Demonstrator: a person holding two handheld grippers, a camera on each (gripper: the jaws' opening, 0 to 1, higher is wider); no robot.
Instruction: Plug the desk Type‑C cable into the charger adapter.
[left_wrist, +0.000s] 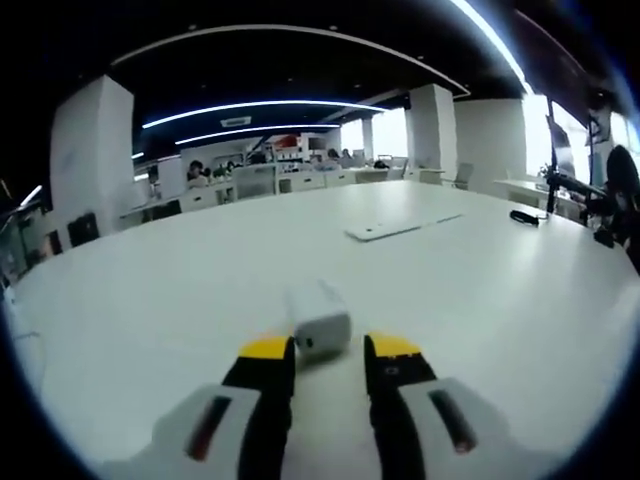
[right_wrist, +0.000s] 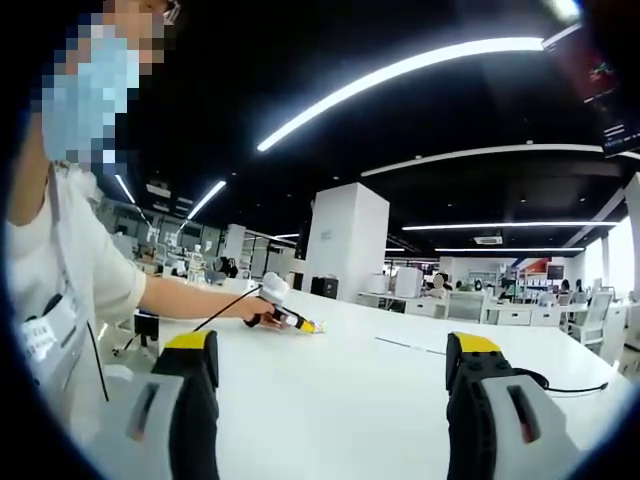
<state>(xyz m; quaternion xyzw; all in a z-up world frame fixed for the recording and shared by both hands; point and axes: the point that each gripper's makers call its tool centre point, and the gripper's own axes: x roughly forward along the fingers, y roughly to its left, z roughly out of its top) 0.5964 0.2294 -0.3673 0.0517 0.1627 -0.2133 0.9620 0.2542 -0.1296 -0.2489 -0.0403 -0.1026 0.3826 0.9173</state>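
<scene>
One white adapter (left_wrist: 319, 318) lies on the wide white table (left_wrist: 180, 290), just ahead of the left gripper (left_wrist: 330, 352), whose jaws stand apart with bare tabletop on all sides. In the right gripper view, the right gripper (right_wrist: 335, 352) has its jaws wide apart above open table. A black cable (right_wrist: 570, 385) lies near the right jaw, while a person's hand (right_wrist: 262, 308) rests at the table's far left edge.

Long ceiling light strips (right_wrist: 420, 62) glare white against a dark ceiling, bowed into arcs by the fisheye. Daylight blows out the windows (left_wrist: 560, 130) around two o'clock. The white table (left_wrist: 200, 270) is evenly bright with soft shadows. Edges smear and soften.
</scene>
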